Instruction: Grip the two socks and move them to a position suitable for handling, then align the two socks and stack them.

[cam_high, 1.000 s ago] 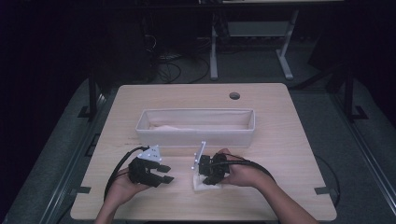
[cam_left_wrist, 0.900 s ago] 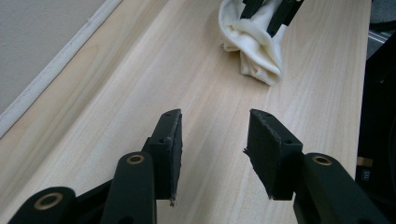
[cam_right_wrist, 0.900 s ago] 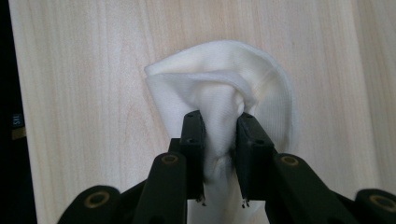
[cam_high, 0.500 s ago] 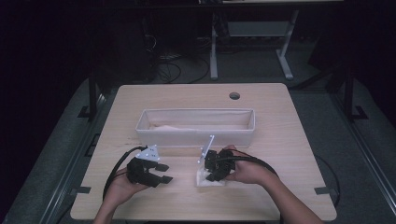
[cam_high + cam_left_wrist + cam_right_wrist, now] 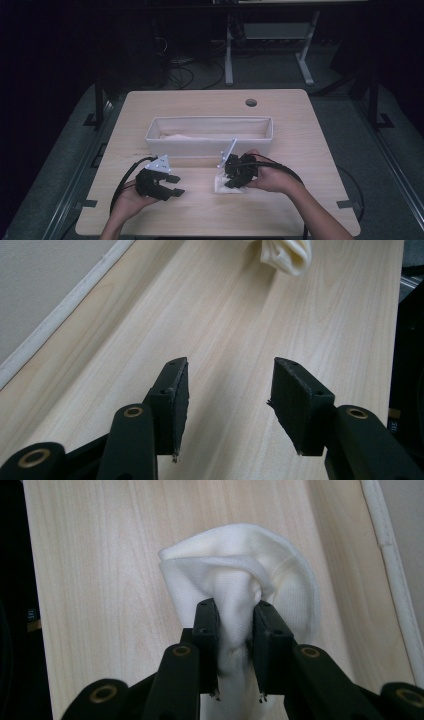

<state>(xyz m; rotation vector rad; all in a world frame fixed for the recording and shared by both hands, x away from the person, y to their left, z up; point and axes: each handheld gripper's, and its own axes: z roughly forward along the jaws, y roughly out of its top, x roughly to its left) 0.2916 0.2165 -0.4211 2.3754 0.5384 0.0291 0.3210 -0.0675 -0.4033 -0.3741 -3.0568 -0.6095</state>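
1. Right gripper [image 5: 235,630] is clamped on a white sock [image 5: 240,575]; the cloth is pinched between both pads and bulges out beyond the fingertips.
2. Compared with the picture one second back, the right gripper [image 5: 235,172] is seen slightly higher and closer to the fabric bin [image 5: 210,122], and the sock [image 5: 222,184] has been lifted partly off the table [image 5: 300,130] with it.
3. Left gripper [image 5: 227,385] is held with its jaws apart; they have just been opening, and nothing is seen between them, only bare wood.
4. Left gripper [image 5: 167,184] is found in the same spot as in the earlier pictures, resting low over the table.
5. Beneath the right gripper the sock is bunched into a rounded fold rather than laid out straight. Its long axis is set roughly in line with the jaws, from the pinched part outward; toe and cuff cannot be told apart.
6. From the left gripper, the sock [image 5: 287,255] is seen well ahead, beyond the fingertips and slightly to the side of the far jaw.
7. Beside the right gripper, the rim of the bin [image 5: 395,580] is seen along one side.
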